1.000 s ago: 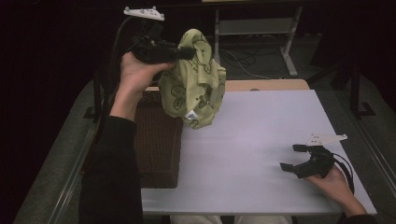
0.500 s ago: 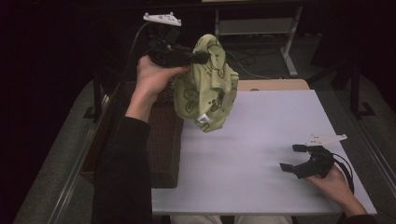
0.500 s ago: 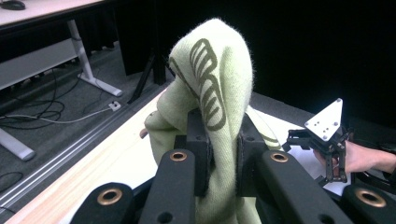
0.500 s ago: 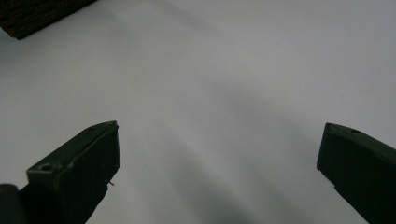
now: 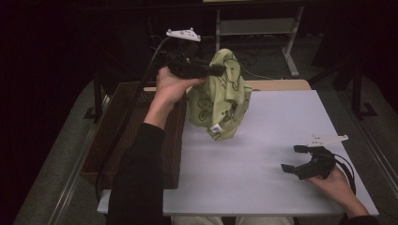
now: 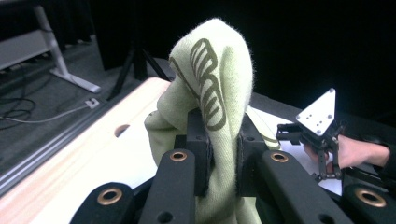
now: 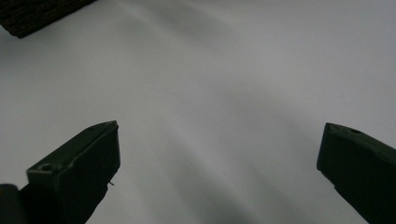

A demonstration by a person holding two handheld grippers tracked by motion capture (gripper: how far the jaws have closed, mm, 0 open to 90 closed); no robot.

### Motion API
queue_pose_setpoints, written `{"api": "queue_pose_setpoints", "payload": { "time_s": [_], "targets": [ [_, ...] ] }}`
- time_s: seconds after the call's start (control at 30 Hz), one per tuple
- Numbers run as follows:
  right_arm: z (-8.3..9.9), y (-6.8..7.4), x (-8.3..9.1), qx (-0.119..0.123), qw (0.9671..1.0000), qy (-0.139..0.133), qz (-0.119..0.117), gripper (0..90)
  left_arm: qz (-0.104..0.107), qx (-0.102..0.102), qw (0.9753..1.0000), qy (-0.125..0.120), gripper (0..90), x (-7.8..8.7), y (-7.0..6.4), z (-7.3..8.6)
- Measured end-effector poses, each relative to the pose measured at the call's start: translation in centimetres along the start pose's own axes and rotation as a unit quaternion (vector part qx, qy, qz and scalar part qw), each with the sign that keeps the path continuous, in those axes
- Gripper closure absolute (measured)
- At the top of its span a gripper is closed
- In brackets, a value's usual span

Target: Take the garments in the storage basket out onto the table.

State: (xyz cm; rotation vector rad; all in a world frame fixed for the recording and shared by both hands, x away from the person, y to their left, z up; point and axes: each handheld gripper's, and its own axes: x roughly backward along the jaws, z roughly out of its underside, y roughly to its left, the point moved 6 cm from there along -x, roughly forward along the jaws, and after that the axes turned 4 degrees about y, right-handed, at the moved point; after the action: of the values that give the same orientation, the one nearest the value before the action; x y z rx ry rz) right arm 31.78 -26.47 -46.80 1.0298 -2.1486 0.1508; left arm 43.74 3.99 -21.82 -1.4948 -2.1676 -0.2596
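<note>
Cloth carried off the basket toward the table.
Left gripper (image 5: 213,71), clamped on pale green printed cloth (image 5: 220,96), has shifted rightward from brown woven basket (image 5: 112,140); right gripper (image 5: 293,159) rests released.

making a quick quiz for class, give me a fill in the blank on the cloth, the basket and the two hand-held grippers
1. The left hand-held gripper is shut on a green ____.
2. The right hand-held gripper, resting low at the white table, has its jaws ____.
3. The cloth hangs ____ the table, not lying flat on it.
4. The brown basket sits at the table's ____ side in the high view.

Missing words: cloth; open; above; left
</note>
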Motion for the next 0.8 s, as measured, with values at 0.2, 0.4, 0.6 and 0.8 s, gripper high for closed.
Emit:
{"api": "queue_pose_setpoints", "payload": {
  "time_s": [0.2, 0.4, 0.6, 0.8],
  "targets": [
    [0.0, 0.0, 0.0, 0.003, 1.0000, 0.002, -0.001, 0.0, 0.015, 0.009, 0.9997, 0.016, 78.8, -2.5, 0.1, 1.6],
    [0.0, 0.0, 0.0, 0.004, 1.0000, 0.004, -0.002, 0.0, 0.027, 0.010, 0.9992, 0.027, 78.8, -4.6, 0.1, 2.8],
    [0.0, 0.0, 0.0, 0.007, 1.0000, 0.004, -0.002, 0.0, 0.029, 0.023, 0.9984, 0.042, 78.8, -6.5, 0.8, 4.8],
    [0.0, 0.0, 0.0, 0.008, 1.0000, 0.003, 0.000, 0.0, 0.030, 0.038, 0.9972, 0.057, 78.7, -7.9, 1.5, 6.9]
  ]
}}
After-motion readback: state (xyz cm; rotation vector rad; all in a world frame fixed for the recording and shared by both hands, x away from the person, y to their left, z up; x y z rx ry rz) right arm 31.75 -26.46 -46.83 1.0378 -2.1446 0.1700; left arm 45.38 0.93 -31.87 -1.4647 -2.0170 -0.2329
